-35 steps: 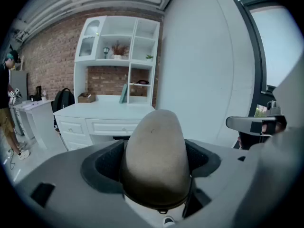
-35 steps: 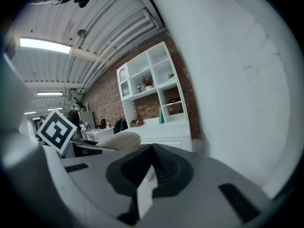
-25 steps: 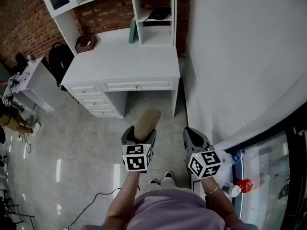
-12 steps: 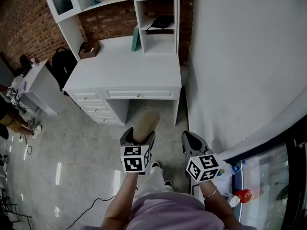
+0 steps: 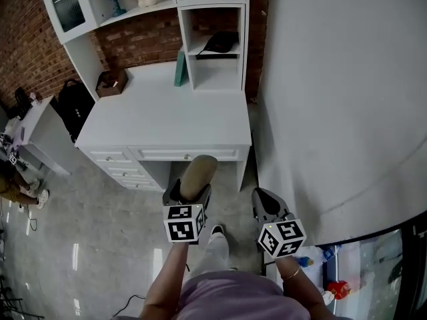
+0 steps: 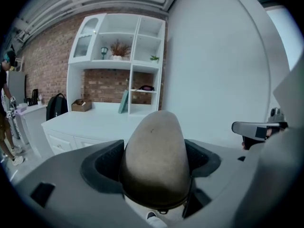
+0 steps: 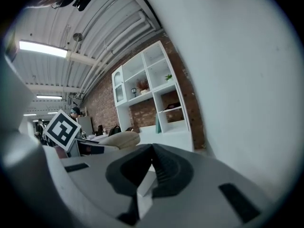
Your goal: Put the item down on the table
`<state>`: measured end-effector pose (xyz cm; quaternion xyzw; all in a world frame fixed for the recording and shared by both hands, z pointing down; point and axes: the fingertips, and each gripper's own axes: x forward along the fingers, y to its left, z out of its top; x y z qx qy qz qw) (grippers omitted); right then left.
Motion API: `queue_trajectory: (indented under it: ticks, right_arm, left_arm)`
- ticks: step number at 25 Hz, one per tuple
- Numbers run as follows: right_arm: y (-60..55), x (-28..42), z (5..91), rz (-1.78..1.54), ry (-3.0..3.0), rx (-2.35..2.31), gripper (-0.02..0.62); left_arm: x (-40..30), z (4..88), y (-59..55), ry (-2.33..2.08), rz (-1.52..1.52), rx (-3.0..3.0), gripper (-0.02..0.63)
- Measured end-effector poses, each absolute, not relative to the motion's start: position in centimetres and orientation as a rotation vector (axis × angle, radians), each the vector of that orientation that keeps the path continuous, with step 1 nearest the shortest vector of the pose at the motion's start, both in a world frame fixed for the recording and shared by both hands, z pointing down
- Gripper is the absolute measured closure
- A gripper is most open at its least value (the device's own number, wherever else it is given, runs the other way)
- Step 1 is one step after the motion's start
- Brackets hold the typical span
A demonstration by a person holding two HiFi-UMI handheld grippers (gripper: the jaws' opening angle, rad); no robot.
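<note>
Fingers (image 6: 102,163) of the left gripper (image 5: 189,193) are clenching a tan, rounded item (image 5: 198,173), holding it in the air in front of the desk (image 5: 167,122), not on it. Right gripper (image 7: 151,152) fingers are pressing together on nothing. A white wall (image 5: 333,99) is rising at the right. Shelves (image 5: 213,39) are standing at the desk's back, a backpack (image 5: 72,105) is sitting by its left end, and a box (image 5: 110,81) and a book (image 5: 181,69) are resting on top.

A white worktop (image 5: 167,122) is standing at twelve o'clock, carrying a white shelf unit (image 5: 212,77) along its far edge, both backing against a brick wall (image 5: 143,39). A plain white wall (image 5: 333,99) is filling three o'clock, and glossy grey floor tiles (image 5: 100,212) are reflecting light at eight o'clock.
</note>
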<state>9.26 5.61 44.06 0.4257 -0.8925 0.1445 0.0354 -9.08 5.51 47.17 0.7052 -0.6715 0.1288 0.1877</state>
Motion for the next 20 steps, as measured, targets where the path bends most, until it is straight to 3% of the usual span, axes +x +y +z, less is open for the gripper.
queue_trajectory:
  ticks: [20]
  right_arm:
    - [-11.8,1.4,43.4,0.433,-2.654,1.425,0.594]
  left_arm:
    - [-17.6,46.5,-14.6,-1.821,0.36,2.067,0.221]
